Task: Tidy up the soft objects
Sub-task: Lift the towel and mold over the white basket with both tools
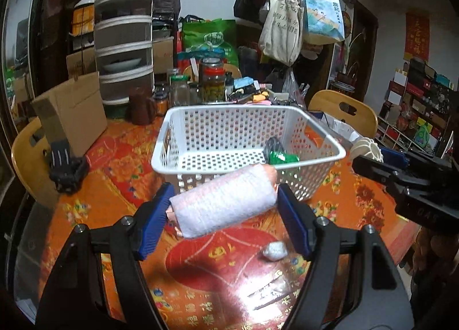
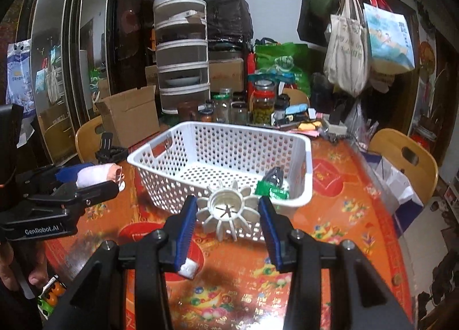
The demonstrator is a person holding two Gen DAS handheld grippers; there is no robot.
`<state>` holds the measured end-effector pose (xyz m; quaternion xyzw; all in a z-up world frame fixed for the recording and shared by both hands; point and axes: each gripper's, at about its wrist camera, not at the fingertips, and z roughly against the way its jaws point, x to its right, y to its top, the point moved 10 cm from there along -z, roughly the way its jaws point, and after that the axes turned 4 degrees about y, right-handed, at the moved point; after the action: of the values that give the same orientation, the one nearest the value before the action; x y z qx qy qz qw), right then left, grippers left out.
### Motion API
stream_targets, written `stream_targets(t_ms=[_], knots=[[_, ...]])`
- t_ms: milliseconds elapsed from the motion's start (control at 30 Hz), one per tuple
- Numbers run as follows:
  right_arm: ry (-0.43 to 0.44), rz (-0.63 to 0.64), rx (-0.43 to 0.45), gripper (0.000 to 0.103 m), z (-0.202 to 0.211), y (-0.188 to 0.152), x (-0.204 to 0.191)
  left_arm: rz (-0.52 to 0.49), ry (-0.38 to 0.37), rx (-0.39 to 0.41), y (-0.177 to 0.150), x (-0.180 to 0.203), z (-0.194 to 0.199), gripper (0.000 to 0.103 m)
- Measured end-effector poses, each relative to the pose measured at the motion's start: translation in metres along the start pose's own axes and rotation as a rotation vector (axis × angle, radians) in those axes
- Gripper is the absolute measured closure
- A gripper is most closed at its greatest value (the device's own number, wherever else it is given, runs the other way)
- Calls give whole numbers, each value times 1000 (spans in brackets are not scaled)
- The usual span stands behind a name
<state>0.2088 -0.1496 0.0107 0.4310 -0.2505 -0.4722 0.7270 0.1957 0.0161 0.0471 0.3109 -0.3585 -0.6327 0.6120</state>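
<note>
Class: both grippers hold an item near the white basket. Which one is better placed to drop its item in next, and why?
Probably the right gripper: its white flower-shaped piece overlaps the basket's near rim. The left gripper's wrapped roll looks further back.

Table [image 1: 120, 158] under orange-red patterned cloth: white perforated basket [image 1: 229, 126] at centre; jars [image 1: 213, 80] at 12 o'clock; cardboard box [image 1: 71, 112] at 10 o'clock.

White-wrapped pink roll [image 1: 226, 198] held crosswise above table, white ribbed flower-shaped piece [image 2: 228, 209] held before white basket [image 2: 160, 158]
</note>
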Motion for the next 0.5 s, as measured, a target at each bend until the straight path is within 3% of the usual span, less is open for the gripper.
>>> stream_targets(t_ms=[500], knots=[[-46, 18, 12, 60, -9, 36, 11, -20, 1, 4, 55, 1, -11, 32]])
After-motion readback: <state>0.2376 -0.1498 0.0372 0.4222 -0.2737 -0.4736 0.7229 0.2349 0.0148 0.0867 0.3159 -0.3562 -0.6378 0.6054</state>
